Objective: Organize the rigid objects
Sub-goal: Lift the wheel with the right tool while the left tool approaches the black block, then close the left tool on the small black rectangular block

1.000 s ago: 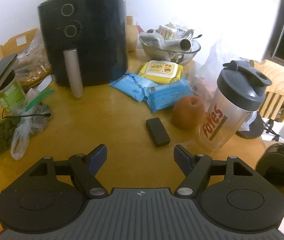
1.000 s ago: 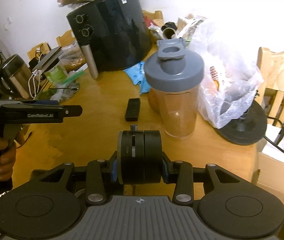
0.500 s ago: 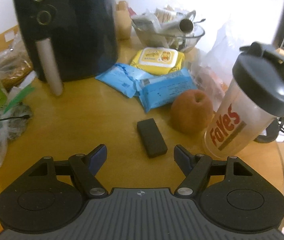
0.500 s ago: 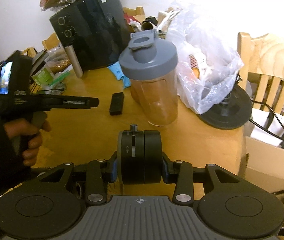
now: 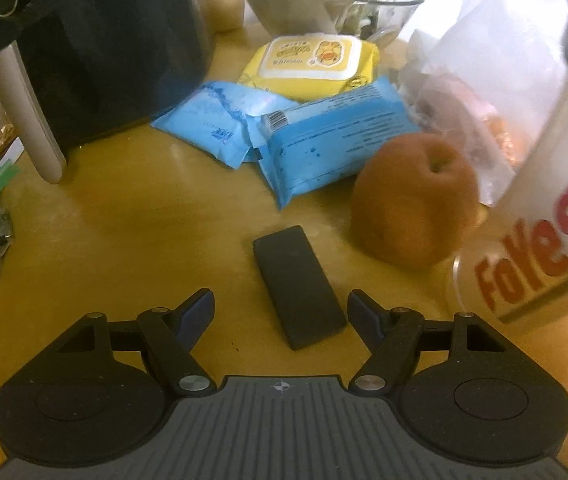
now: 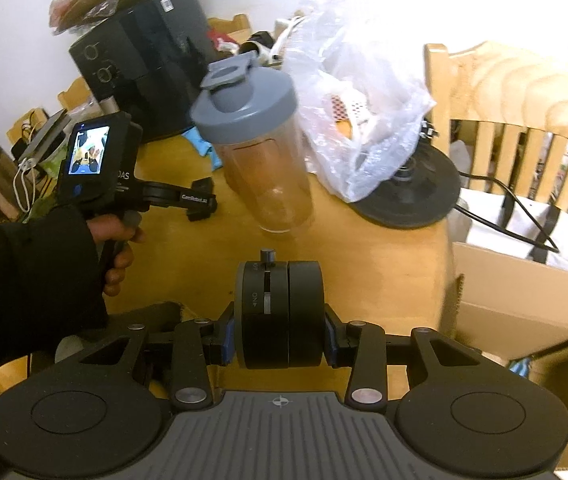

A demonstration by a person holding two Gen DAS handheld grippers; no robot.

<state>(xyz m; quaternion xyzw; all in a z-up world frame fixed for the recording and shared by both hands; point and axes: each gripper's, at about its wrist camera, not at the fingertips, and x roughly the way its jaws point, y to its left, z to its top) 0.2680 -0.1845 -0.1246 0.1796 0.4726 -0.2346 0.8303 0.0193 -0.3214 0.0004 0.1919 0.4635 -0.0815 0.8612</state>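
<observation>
While the black air fryer (image 5: 96,48) is looming at the back of the yellow surface (image 5: 124,248), the shaker bottle (image 5: 543,208) and brown fruit (image 5: 411,204) are crowding the flat black bar (image 5: 297,286) from the right. The left gripper (image 5: 281,312) is hovering over the bar's near end with jaws open and empty, and the right gripper (image 6: 280,334) is clamping a round black device (image 6: 280,314).

Dim, soft blur, blown-out highlights, fisheye bending

Your left gripper (image 5: 282,310) points steeply down, jaws wide apart, nothing pressed between the blue pads (image 5: 200,312). Your right gripper (image 6: 280,336) also tilts down, pads clamped on both flat sides of a black round device (image 6: 280,314). In the right wrist view, your left hand (image 6: 118,244), dark sleeve (image 6: 28,280) over the wrist, grips its handle at 9 o'clock.
</observation>
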